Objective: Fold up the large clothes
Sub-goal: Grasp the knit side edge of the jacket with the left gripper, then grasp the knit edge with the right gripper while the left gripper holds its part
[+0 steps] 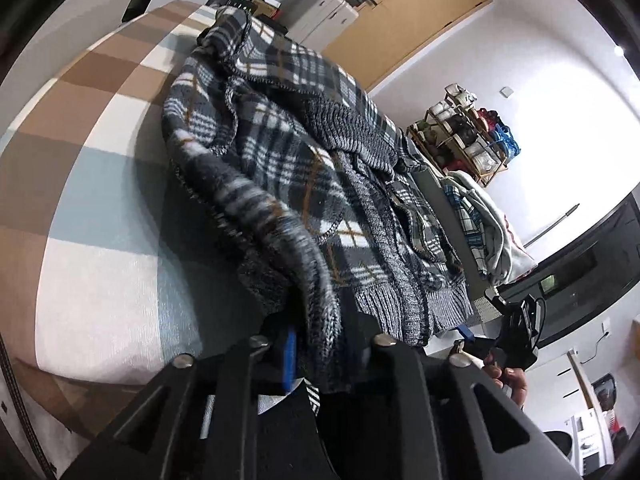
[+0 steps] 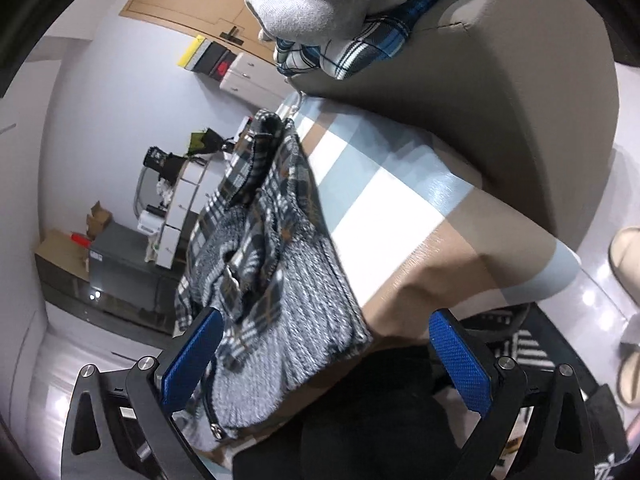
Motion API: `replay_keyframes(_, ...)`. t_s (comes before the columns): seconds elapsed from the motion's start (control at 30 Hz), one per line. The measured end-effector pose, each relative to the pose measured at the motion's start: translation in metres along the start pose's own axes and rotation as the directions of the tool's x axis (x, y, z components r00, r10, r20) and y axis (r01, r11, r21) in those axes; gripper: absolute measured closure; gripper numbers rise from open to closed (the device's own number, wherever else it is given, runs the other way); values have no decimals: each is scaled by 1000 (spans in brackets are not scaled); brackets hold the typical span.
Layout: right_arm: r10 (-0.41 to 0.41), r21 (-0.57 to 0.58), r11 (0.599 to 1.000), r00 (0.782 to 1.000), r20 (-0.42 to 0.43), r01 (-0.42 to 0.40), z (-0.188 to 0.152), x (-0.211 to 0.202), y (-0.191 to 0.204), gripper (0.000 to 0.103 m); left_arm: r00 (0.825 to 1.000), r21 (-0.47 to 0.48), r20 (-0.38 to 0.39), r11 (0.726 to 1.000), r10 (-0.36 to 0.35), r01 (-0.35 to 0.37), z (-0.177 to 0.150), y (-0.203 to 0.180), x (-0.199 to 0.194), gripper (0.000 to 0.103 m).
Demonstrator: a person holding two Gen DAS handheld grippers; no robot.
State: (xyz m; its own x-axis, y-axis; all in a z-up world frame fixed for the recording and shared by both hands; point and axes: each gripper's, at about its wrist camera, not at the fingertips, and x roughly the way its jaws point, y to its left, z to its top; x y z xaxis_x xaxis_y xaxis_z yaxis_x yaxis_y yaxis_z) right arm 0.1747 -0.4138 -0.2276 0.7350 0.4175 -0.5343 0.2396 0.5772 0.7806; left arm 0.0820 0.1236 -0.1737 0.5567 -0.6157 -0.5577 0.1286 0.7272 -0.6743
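Both grippers meet the plaid jacket [image 1: 304, 168]: left [image 1: 320, 344] clamped, right [image 2: 326, 356] agape.

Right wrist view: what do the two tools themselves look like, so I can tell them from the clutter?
The right tool has black angular linkage arms with triangular cut-outs and silver round pivot bolts; its fingers carry bright blue, finely dimpled pads. The left tool is built the same: black arms, silver bolts, a blue pad edge showing. A black braided cable runs along the left view's edge. No sleeves show.
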Motion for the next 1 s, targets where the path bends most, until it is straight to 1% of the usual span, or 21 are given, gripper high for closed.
replay_keyframes(0.07,-4,-6,1000,1000,8,4,-2,-1,3,2,1000,-23,-3,999,-22,22,0,2,0,64)
replay_keyframes(0.13,-2,-18,1000,1000,2,2,-3,1,6,4,999,-42,-2,998,-41,41,0,3,0,52)
replay_keyframes(0.23,-7,-21,1000,1000,-14,7,-4,7,9,14,999,-60,-4,997,-50,49,1,2,1,48)
replay_keyframes(0.27,-12,-20,1000,1000,-13,11,-4,7,10,15,999,-62,-9,997,-53,53,1,2,2,44)
replay_keyframes(0.3,-15,-19,1000,1000,-8,14,-5,7,10,15,998,-63,-10,996,-57,56,1,1,3,43)
replay_keyframes(0.4,-24,-10,1000,1000,2,24,-5,7,11,21,998,-69,-17,996,-53,52,2,1,4,41)
replay_keyframes(0.47,-33,-8,999,999,9,33,-6,4,10,30,998,-79,-17,995,-58,56,2,1,5,38)
replay_keyframes(0.53,-42,-12,999,999,20,43,-8,1,9,36,998,-81,-13,994,-68,67,2,1,5,35)
replay_keyframes(0.63,-30,-33,999,999,35,31,-9,-5,13,37,998,-72,-5,995,-65,64,1,0,7,35)
replay_keyframes(0.67,-25,-31,999,999,37,26,-9,-6,13,35,998,-72,-3,995,-65,64,1,0,7,34)
replay_keyframes(0.77,13,-27,1000,1000,24,-12,-10,-4,11,35,998,-72,-2,995,-65,65,1,1,7,34)
replay_keyframes(0.87,22,-34,999,999,24,-22,-11,-6,14,35,998,-69,-3,996,-65,65,1,0,7,34)
replay_keyframes(1.0,88,-65,994,995,45,-85,-15,-12,22,37,998,-61,-1,996,-64,64,0,-1,8,34)
